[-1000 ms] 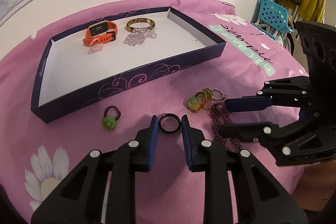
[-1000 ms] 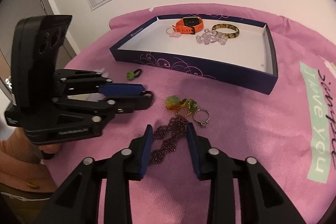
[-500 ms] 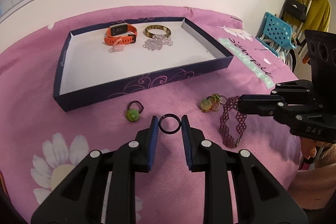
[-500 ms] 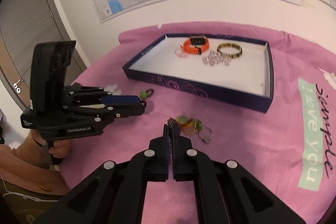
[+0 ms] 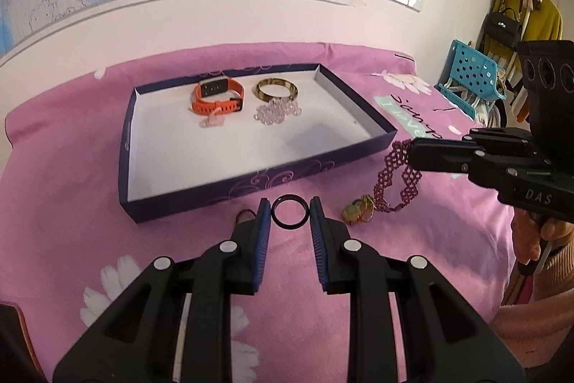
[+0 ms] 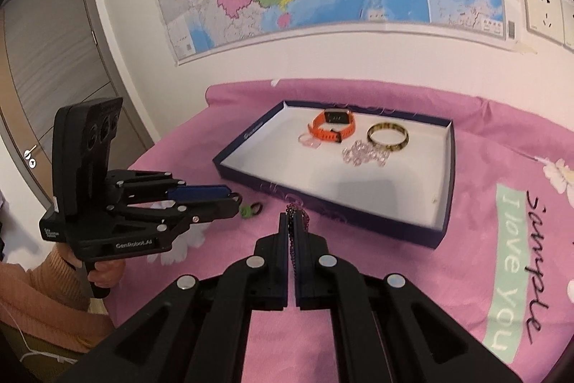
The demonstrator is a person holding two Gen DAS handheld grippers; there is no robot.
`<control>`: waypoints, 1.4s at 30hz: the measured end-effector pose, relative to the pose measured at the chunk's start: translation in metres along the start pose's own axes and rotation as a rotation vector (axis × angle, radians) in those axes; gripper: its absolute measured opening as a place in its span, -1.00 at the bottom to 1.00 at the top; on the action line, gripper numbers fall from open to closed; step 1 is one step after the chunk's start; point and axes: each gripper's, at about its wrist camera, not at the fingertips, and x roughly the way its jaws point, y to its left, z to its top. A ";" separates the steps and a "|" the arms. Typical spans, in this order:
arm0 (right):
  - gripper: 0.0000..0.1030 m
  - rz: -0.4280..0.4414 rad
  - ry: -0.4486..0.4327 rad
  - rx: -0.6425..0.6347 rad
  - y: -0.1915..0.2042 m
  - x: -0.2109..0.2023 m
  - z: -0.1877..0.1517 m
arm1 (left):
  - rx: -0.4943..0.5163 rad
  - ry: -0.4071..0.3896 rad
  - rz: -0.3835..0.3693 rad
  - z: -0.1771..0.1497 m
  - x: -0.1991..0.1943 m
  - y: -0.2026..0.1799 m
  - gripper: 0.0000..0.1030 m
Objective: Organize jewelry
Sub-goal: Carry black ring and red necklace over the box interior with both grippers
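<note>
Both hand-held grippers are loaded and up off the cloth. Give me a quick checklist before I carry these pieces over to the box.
1. Left hand-held gripper grips the black ring: ok, pads touch both sides.
2. Right hand-held gripper shut on the purple beaded bracelet: ok.
3. Bracelet clear of the cloth: cannot tell, its lower end hangs near the green charm cluster.
4. Free space in the box: ok, the near half is bare.
5. Pieces left on the cloth: not ok, the green hair tie remains.
</note>
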 end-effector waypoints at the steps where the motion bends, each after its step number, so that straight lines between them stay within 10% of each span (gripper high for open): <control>1: -0.98 -0.003 -0.005 -0.006 0.000 0.000 0.003 | 0.001 -0.003 0.004 0.002 0.000 0.001 -0.56; 42: -0.98 -0.053 -0.025 -0.019 -0.031 0.047 0.062 | -0.060 0.008 0.051 0.046 0.034 0.038 -0.56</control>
